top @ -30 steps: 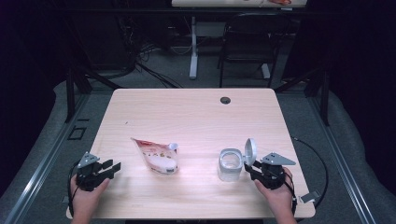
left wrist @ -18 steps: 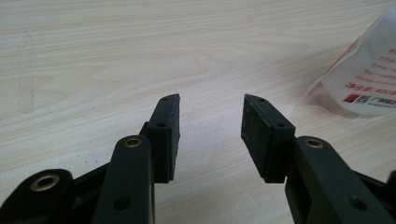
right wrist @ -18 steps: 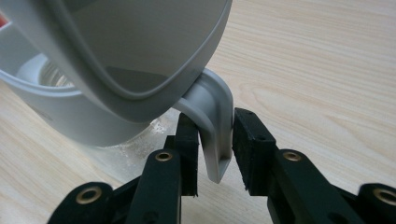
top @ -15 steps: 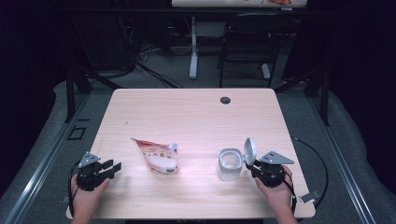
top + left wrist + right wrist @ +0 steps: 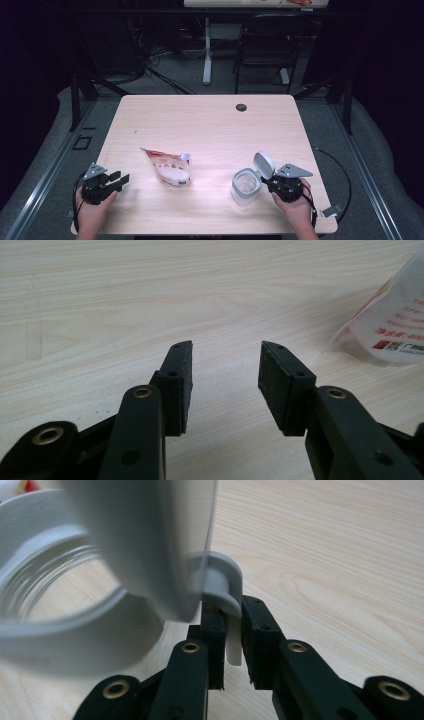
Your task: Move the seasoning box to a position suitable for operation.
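The right gripper [image 5: 231,645] has just been closing, and its jaws now pinch the tab of the raised lid [image 5: 263,164]. The jar [image 5: 246,186] stands just left of those fingers, mouth up. The left gripper [image 5: 225,385] rests open, holding nothing. The pouch [image 5: 169,167] lies right of it, long axis slanting away, with bare table [image 5: 210,125] beyond.

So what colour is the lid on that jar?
Light grey; the lid stands flipped open on the clear jar, best seen in the high view.

Matt wood table [image 5: 210,130]; clear jar [image 5: 246,186], probably plastic.
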The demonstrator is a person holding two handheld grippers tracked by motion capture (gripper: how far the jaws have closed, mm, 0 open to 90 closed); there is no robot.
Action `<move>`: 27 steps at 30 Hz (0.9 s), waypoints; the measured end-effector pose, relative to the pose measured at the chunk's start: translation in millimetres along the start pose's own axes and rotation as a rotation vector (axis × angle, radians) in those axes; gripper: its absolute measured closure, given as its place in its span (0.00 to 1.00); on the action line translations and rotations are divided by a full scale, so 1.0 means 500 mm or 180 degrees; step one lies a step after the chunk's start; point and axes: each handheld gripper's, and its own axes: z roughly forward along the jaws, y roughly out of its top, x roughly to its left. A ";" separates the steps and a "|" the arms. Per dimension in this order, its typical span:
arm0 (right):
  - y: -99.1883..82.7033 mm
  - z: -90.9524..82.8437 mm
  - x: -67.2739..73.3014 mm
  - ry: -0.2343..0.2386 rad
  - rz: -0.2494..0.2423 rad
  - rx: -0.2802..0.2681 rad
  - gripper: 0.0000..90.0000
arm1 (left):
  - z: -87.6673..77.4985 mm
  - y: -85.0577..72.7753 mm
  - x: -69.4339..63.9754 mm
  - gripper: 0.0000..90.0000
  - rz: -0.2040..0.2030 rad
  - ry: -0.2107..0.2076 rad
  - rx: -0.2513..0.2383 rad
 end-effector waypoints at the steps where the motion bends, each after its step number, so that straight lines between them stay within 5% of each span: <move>1: 0.001 -0.001 0.002 0.0003 -0.0021 0.0017 0.89 | 0.001 -0.001 -0.001 0.64 -0.0004 0.0006 -0.0021; 27: 0.019 0.036 0.009 0.0179 -0.0106 -0.0056 0.88 | 0.007 -0.001 -0.005 0.63 -0.0009 -0.0006 -0.0011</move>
